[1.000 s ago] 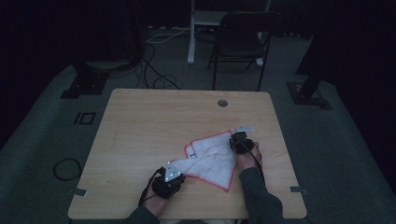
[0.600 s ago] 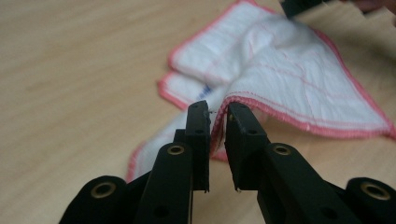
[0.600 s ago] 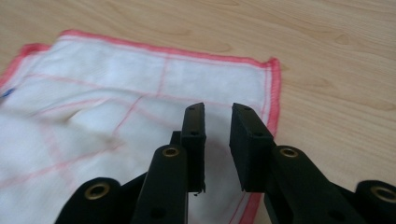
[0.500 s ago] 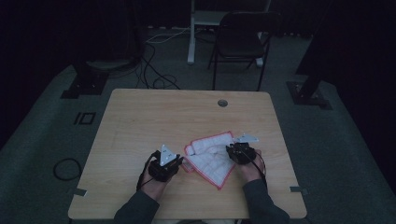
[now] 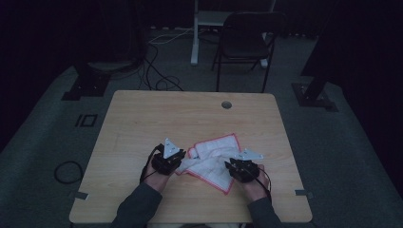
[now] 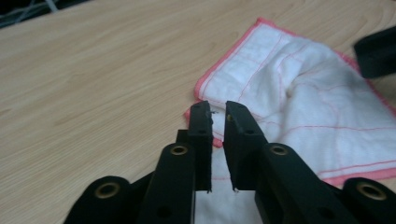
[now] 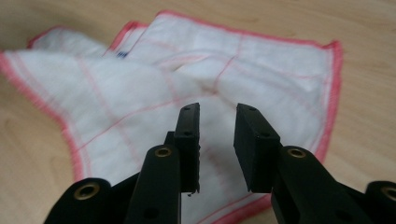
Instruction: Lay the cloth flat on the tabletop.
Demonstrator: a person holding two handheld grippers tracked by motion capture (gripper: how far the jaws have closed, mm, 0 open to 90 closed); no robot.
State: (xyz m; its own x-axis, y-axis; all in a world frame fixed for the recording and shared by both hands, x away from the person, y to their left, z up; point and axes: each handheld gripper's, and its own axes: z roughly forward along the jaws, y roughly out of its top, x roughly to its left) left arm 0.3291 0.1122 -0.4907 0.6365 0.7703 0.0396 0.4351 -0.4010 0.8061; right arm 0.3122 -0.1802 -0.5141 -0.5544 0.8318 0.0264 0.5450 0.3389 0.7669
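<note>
Soft, limp pink-edged cloth on the bench; best pinched at corners. Left gripper and right gripper seemingly released, holding nothing.

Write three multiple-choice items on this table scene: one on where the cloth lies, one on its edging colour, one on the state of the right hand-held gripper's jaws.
1. Where does the cloth lie on the table?
A. Between the left hand-held gripper and the right hand-held gripper
B. Over the round hole by the far edge
C. Hanging off the left edge

2. What colour is the cloth's edging?
A. Blue
B. Pinkish red
C. Green

3. How do the right hand-held gripper's jaws stand?
A. Clamped on a corner of the cloth
B. Apart, with nothing pinched between them
C. Clamped on a cable

Answers:
1 A, the high view shows it spread between the two.
2 B, both gripper views show that border.
3 B, the right gripper view shows a gap above the cloth; these jaws have just been opening.
</note>
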